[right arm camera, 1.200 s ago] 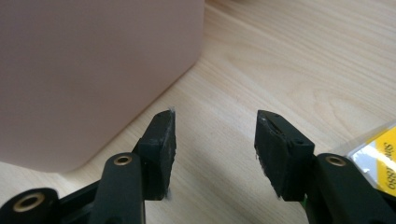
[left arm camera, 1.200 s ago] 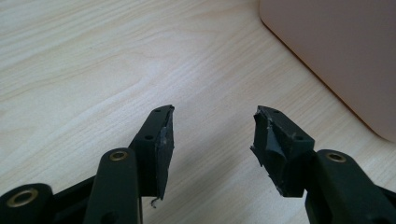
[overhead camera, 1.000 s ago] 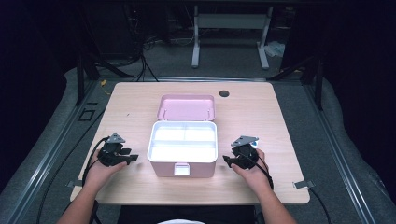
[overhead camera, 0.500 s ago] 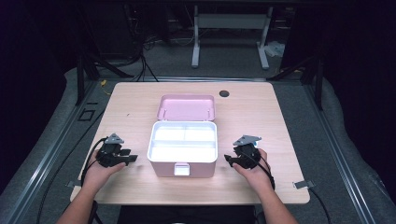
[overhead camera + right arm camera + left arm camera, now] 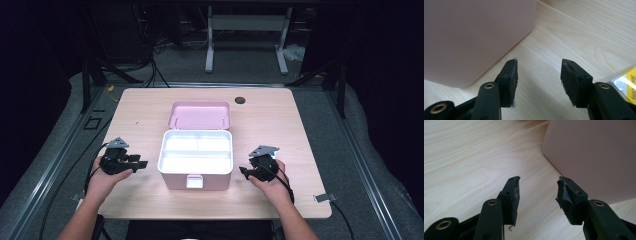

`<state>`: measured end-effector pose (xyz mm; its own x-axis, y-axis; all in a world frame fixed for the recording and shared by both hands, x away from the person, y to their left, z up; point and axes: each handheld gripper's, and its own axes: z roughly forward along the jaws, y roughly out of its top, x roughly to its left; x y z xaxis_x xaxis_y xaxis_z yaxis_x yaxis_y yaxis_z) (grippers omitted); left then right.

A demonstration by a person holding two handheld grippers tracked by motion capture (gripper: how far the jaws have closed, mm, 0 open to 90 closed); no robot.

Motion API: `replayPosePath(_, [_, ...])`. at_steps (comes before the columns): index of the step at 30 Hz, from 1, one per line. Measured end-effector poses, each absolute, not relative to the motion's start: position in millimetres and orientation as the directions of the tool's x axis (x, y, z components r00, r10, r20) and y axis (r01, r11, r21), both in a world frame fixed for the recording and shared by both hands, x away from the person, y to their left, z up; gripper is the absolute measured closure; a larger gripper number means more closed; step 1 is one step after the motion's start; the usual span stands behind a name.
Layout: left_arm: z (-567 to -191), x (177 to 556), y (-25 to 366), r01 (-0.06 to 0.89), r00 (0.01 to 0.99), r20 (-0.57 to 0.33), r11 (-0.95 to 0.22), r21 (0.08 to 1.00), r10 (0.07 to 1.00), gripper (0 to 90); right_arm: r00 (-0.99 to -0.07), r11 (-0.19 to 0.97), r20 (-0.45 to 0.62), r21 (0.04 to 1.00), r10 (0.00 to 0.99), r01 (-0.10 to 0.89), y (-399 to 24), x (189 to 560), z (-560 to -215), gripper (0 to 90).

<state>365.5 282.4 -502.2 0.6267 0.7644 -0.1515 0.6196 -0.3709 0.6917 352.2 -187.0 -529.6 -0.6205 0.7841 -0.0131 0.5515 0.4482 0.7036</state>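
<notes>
With your left hand-held gripper (image 5: 141, 163) and right hand-held gripper (image 5: 243, 171) both gaping wide and empty either side of the open pink storage box (image 5: 196, 159) mid-bench (image 5: 280, 125), a careless sideways nudge could shove it askew.

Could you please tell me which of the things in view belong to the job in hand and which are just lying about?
Belonging to the job:
- pink box, open, lid tipped back
- left tongs, open, beside the box
- right tongs, open, beside the box

Just lying about:
- yellow-labelled packet by the right tongs
- dark round spot at the table's far edge
</notes>
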Motion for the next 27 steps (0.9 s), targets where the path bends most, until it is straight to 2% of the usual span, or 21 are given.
replayPosePath(6, [-489.7,371.8,280.6,0.617,0.641,-0.195,-0.348,0.706,0.742,51.9,-0.624,0.453,-0.019,0.704,0.782,0.546,-185.8,351.7,-529.5,47.5])
replayPosePath(18, [-452.3,377.1,271.3,0.554,0.697,-0.138,-0.405,0.728,0.704,52.9,-0.621,0.454,-0.028,0.708,0.784,0.541,-186.0,350.5,-528.7,47.4])
replayPosePath(27, [-439.3,381.0,262.3,0.537,0.712,-0.121,-0.425,0.729,0.692,52.7,-0.624,0.452,-0.025,0.712,0.781,0.537,-186.6,350.3,-528.5,47.0])
